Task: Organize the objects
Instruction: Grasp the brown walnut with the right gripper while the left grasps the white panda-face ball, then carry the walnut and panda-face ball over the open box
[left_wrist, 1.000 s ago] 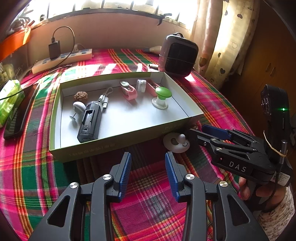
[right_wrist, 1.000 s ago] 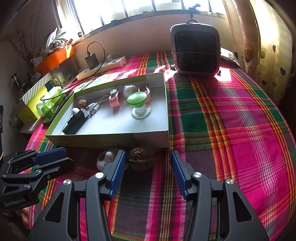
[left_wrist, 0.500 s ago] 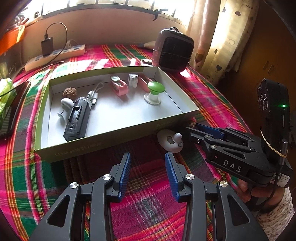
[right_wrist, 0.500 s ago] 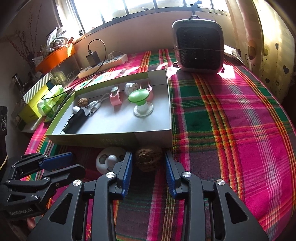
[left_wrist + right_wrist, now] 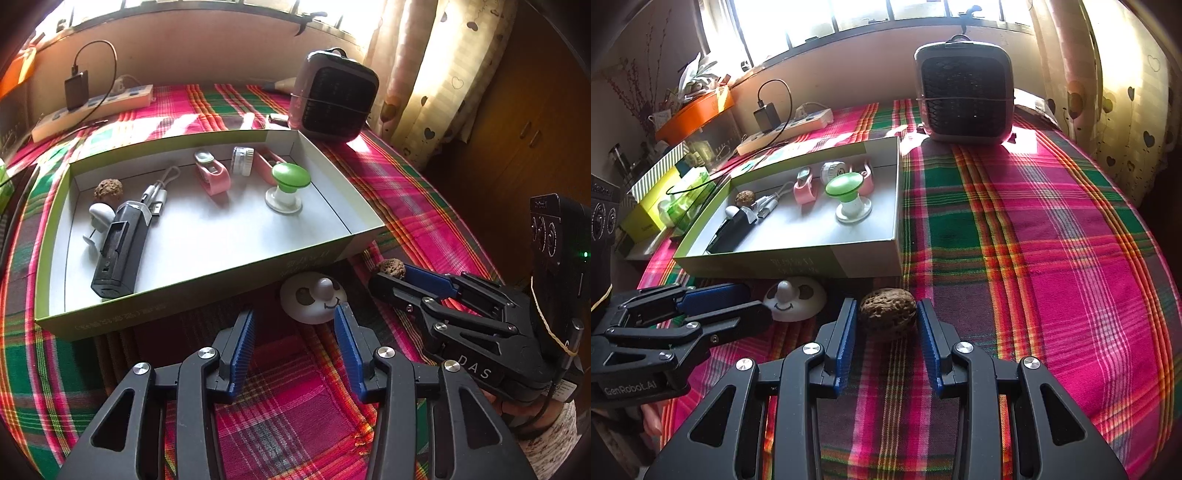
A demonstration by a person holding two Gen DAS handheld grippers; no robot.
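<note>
Between the blue pads of the right gripper sits a brown wrinkled walnut on the plaid tablecloth, just in front of the near wall of the green-rimmed box; both pads look pressed to its sides, jaws part closed on it, and they have just been closing with the nut between them. From the left wrist view the same walnut peeks out at the tip of the right gripper. Just left of the nut lies a white smiley-face suction hook, touching or nearly touching the box front. Left gripper hovers near it, jaws wide apart, holding nothing, and they have just been opening; the white hook lies ahead of the tips, not between the pads. Inside the box: a second walnut at the far left corner, a white hook, a black rectangular device, a white cable adapter, a pink clip, a small white round piece, another pink piece behind it, and a green-topped white knob standing upright. Beyond the box stands a grey fan heater; a white power strip with a black charger plugged in lies by the wall. A hand shows under the right gripper's body, low right in the left view.
</note>
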